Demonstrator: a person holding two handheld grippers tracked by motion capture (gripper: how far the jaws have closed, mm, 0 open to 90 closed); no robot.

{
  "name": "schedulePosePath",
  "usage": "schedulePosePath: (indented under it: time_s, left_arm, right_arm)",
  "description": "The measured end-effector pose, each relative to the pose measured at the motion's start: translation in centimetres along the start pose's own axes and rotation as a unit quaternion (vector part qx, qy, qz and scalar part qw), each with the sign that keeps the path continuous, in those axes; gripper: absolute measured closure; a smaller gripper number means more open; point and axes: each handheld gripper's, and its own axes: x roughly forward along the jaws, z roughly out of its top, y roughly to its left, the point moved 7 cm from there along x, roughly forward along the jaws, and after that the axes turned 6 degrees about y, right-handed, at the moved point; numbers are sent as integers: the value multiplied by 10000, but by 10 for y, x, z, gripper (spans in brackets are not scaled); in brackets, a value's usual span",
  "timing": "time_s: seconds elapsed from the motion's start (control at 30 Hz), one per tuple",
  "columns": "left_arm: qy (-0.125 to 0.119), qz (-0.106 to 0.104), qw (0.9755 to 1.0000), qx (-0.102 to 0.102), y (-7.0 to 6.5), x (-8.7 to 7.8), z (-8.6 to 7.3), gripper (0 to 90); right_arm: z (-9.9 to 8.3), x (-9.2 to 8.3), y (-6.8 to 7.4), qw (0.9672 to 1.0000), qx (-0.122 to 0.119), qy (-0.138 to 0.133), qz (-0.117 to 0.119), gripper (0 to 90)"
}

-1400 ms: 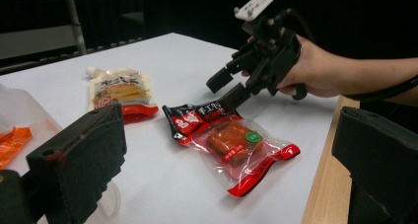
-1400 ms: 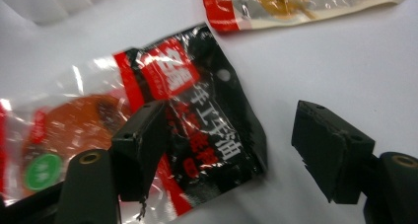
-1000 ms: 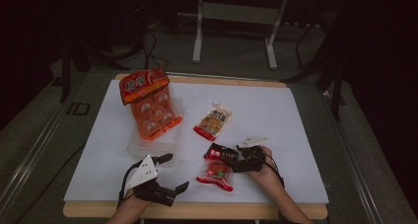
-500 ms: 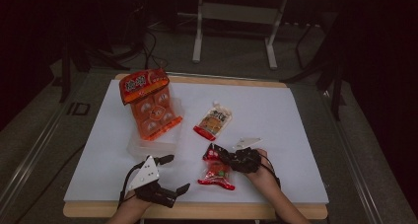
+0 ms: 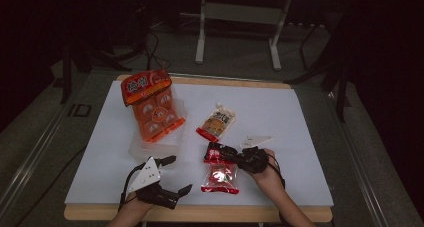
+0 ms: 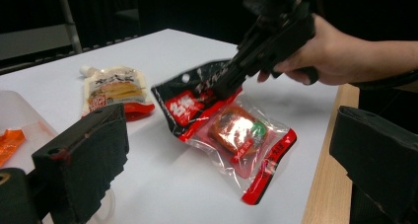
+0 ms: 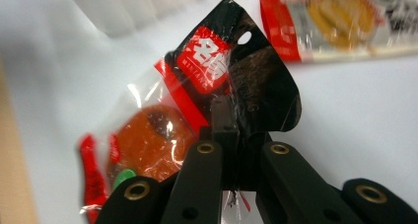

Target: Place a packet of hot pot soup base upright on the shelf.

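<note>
From the high view, the right claw (image 5: 231, 154) had just been closing and now pinched the dark header of the red snack packet (image 5: 219, 173), which lay near the tabletop's (image 5: 280, 132) six o'clock edge, at about five o'clock from the orange multipack (image 5: 152, 107). Only the header was caught, so the slick film could probably slip out, or the hanging body could swing and catch the small pouch (image 5: 216, 124) at twelve o'clock. The left claw (image 5: 171, 176) rested spread and empty at nine o'clock of the packet, close to the near edge. Open room lay toward three o'clock and beyond the pouch.

In the left gripper view, its own jaws stood wide apart with nothing between them. The packet (image 6: 231, 135) sagged from the right claw (image 6: 224, 88), its lower end on the tabletop close to the wooden edge (image 6: 325, 160); a drop there might send it over.

In the right gripper view, the claw (image 7: 226, 128) was clamped on the header of the packet (image 7: 217, 61), with the grip sitting low on a corner, a likely cause of twisting.
</note>
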Motion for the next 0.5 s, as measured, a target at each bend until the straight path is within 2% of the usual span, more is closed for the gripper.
schedulePosePath:
  time_s: [0.13, 0.27, 0.4, 0.5]
  left_arm:
    - [44, -116, 9998, -151, -1, 0, 2, 20]
    - [196, -183, 9994, -210, -1, 0, 0, 21]
    - [278, -375, 9986, -239, -5, -1, 3, 21]
    - [310, -425, 9984, -201, -8, -2, 7, 21]
  right_arm:
    - [10, -15, 8, 9996, -75, -271, 104, 900]
    - [16, -27, 16, 9984, -213, -469, 224, 900]
    - [20, -38, 21, 9971, -307, -648, 273, 900]
    - [23, -47, 25, 9957, -411, -772, 299, 900]
